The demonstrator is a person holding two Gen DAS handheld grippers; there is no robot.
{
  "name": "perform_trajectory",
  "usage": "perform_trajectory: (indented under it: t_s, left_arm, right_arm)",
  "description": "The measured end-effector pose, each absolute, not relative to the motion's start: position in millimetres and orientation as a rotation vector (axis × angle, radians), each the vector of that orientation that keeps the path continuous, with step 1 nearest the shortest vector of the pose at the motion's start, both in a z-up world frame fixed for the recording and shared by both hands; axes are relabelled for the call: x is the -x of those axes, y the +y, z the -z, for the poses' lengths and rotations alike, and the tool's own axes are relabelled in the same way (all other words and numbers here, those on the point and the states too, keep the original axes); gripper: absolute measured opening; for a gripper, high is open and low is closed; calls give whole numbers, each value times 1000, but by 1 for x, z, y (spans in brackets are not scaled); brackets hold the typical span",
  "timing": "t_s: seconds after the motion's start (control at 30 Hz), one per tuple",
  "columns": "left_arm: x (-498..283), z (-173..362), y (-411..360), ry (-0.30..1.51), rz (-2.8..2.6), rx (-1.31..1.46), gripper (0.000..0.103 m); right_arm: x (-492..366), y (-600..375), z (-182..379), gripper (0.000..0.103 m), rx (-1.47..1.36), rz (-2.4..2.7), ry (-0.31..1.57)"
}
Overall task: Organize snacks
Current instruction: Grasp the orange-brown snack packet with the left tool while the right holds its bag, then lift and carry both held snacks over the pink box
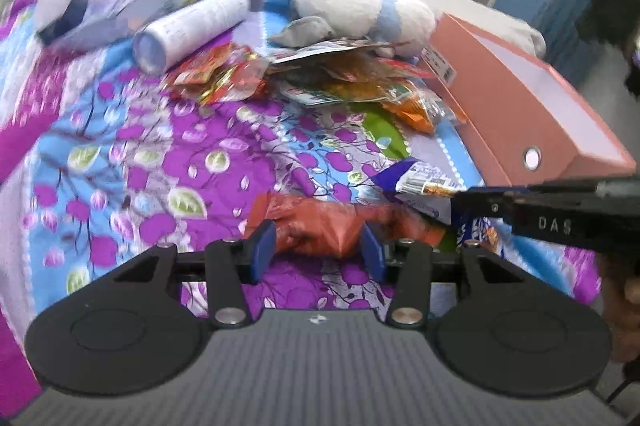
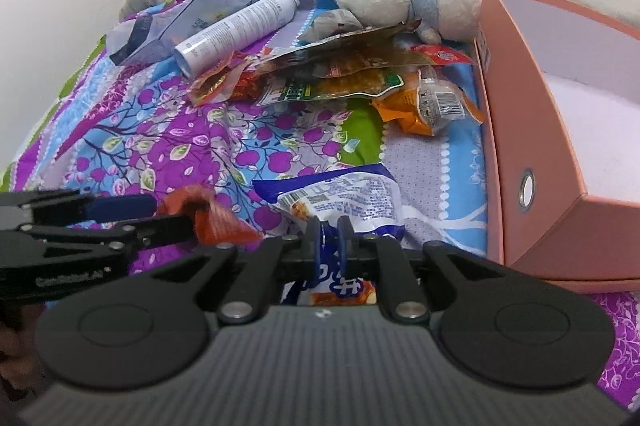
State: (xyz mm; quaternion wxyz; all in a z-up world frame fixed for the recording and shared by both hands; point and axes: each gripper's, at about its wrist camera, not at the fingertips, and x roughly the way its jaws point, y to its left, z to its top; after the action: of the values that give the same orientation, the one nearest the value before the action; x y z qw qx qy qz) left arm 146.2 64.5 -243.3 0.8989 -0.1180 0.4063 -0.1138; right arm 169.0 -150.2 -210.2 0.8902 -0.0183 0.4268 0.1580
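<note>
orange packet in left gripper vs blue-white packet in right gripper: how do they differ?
The orange packet is plain orange and bunched up; the blue-white packet is printed with text and lies flatter. The left gripper spans the orange one with wide jaws; the right gripper pinches the blue-white one's edge, jaws nearly together. Both rest on the floral bedspread.
</note>
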Motion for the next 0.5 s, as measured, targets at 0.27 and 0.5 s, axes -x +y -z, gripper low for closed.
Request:
perform_trajectory:
  t_s: [0.27, 0.5]
  left_arm:
    - [-136, 261, 94, 896, 180, 653, 72]
    - [-138, 274, 87, 905, 180, 872, 72]
  right_arm:
    - [-173, -158, 214, 45, 64, -350, 888]
    - [-182, -167, 221, 76, 79, -345, 902]
